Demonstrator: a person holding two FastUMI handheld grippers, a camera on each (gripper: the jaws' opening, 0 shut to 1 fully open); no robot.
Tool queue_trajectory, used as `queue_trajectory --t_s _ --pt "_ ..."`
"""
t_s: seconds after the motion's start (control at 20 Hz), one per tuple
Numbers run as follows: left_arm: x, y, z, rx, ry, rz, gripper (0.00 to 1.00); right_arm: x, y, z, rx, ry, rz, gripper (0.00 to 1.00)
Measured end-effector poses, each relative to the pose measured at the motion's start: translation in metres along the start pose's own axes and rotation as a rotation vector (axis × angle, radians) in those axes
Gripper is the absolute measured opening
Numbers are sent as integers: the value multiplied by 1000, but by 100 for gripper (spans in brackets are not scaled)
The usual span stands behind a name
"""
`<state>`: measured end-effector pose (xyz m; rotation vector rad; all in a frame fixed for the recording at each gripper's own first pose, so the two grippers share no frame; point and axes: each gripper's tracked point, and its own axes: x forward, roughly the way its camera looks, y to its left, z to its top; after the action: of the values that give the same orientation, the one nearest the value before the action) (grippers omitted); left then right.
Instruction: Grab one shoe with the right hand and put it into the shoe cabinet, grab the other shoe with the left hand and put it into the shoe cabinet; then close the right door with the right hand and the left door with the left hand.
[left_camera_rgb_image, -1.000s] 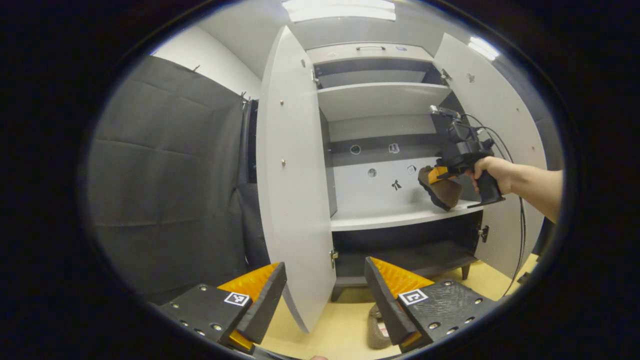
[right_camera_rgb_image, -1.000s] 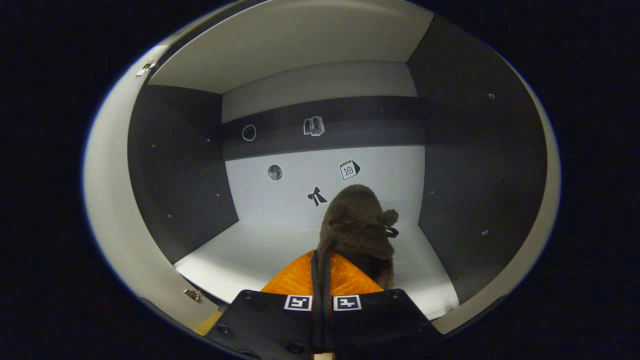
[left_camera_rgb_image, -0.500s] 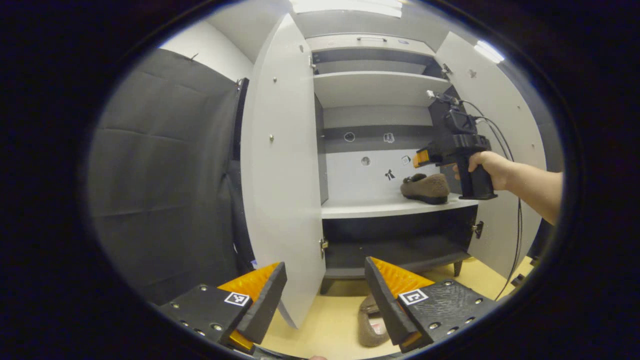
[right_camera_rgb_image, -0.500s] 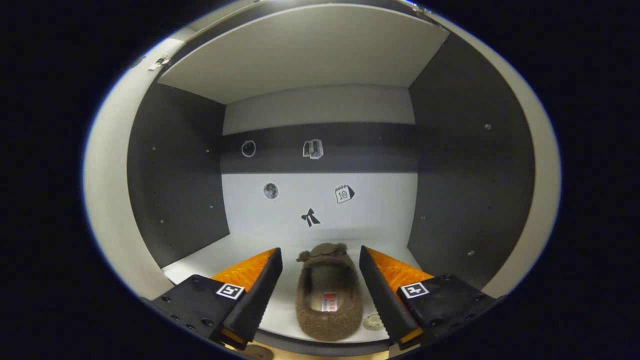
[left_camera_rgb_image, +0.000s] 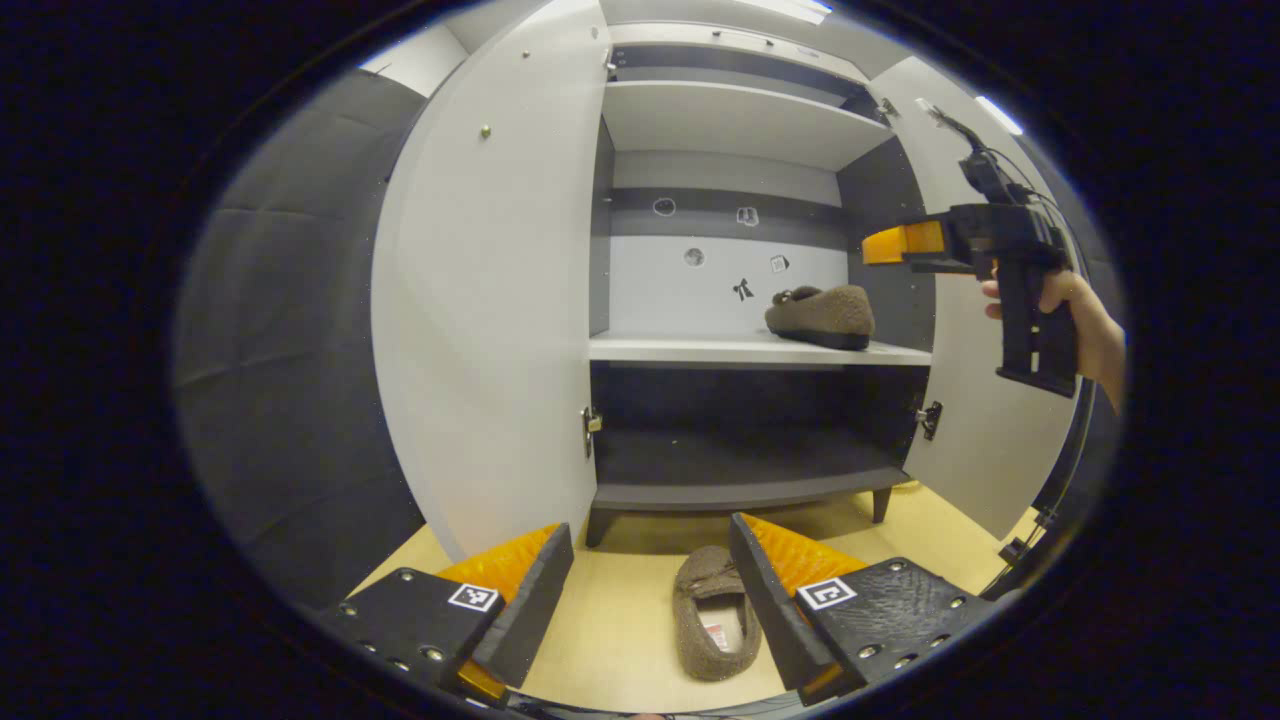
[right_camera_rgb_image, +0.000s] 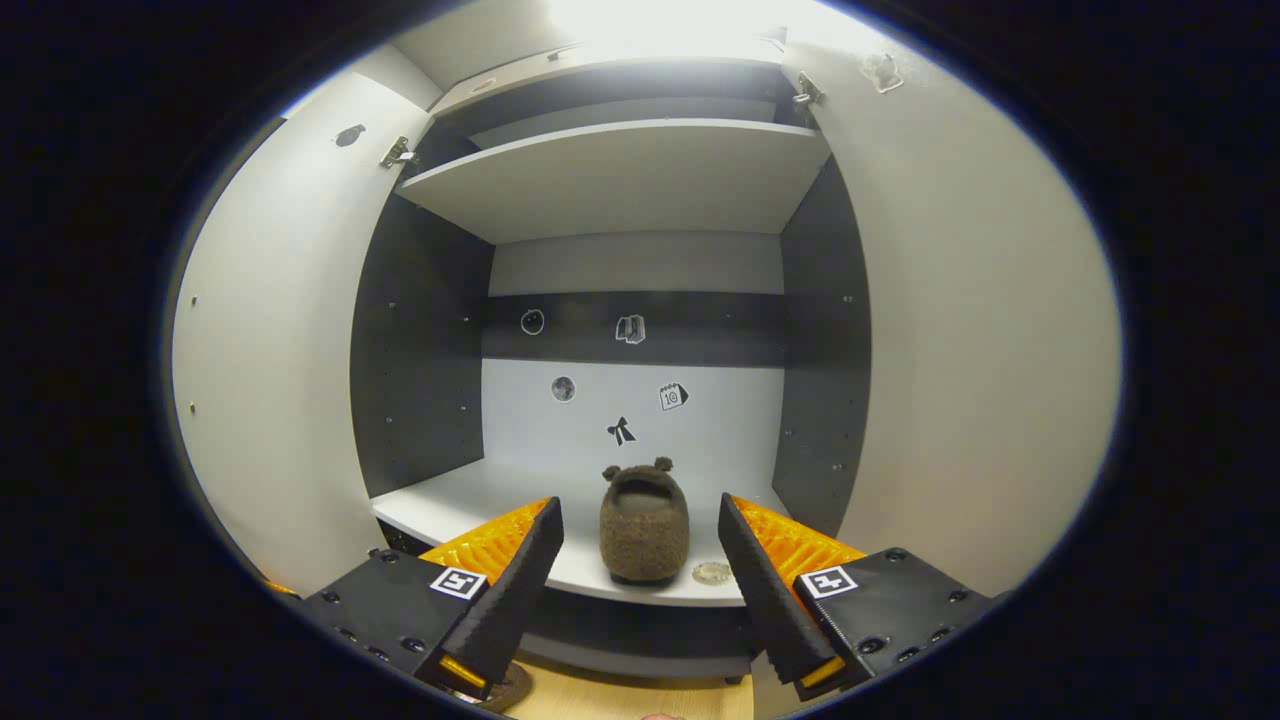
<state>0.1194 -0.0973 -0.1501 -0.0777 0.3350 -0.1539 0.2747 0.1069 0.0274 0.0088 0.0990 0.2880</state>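
Observation:
One brown fuzzy shoe (left_camera_rgb_image: 822, 316) (right_camera_rgb_image: 644, 522) rests on the cabinet's middle white shelf (left_camera_rgb_image: 700, 350), toward its right side. The other brown shoe (left_camera_rgb_image: 712, 624) lies on the yellow floor in front of the cabinet, between the fingers of my left gripper (left_camera_rgb_image: 650, 590), which is open and held above it. My right gripper (right_camera_rgb_image: 640, 570) is open and empty, drawn back from the shelf with the placed shoe straight ahead. In the left gripper view, a hand holds the right gripper (left_camera_rgb_image: 905, 243) up by the right door. Both cabinet doors (left_camera_rgb_image: 490, 300) (right_camera_rgb_image: 985, 330) stand open.
The cabinet has an upper shelf (left_camera_rgb_image: 730, 115) and a dark lower compartment (left_camera_rgb_image: 745, 440). Small stickers mark its back wall (right_camera_rgb_image: 630, 410). A round disc (right_camera_rgb_image: 712, 573) lies on the shelf beside the shoe. Black cloth (left_camera_rgb_image: 270, 340) hangs left of the cabinet. A cable (left_camera_rgb_image: 1040, 510) trails down at the right.
My right gripper opened, released the shoe onto the middle shelf and pulled back out of the cabinet. My left gripper dropped lower toward the shoe on the floor.

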Motion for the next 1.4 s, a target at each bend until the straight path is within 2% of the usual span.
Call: queue_trajectory --t_s 0.15,0.2,0.25,0.4,0.45,0.55,0.95,1.35,1.4 --pt "11 -4 -25 20 53 -28 99 -32 -4 -13 10 7 -6 98" --pt "14 -6 -34 23 74 -39 92 -41 -6 -16 15 5 -8 98" --pt "19 -9 -43 24 97 -50 99 -51 -7 -19 18 2 -10 98" --pt "24 -13 -63 11 170 -80 99 -78 -10 -32 15 5 -19 98" --pt "27 -16 -73 6 197 -88 92 -88 -10 -36 15 11 -19 98" --pt "38 -22 -99 -10 261 -98 92 -105 -8 -49 9 38 -17 98" --pt "67 -20 -164 -3 442 -80 92 -179 6 -81 7 85 -10 98" --pt "95 -19 -204 16 562 -76 93 -205 -2 -105 50 154 -59 98" --pt "96 -22 -209 12 581 -81 85 -205 -2 -106 51 159 -64 98"
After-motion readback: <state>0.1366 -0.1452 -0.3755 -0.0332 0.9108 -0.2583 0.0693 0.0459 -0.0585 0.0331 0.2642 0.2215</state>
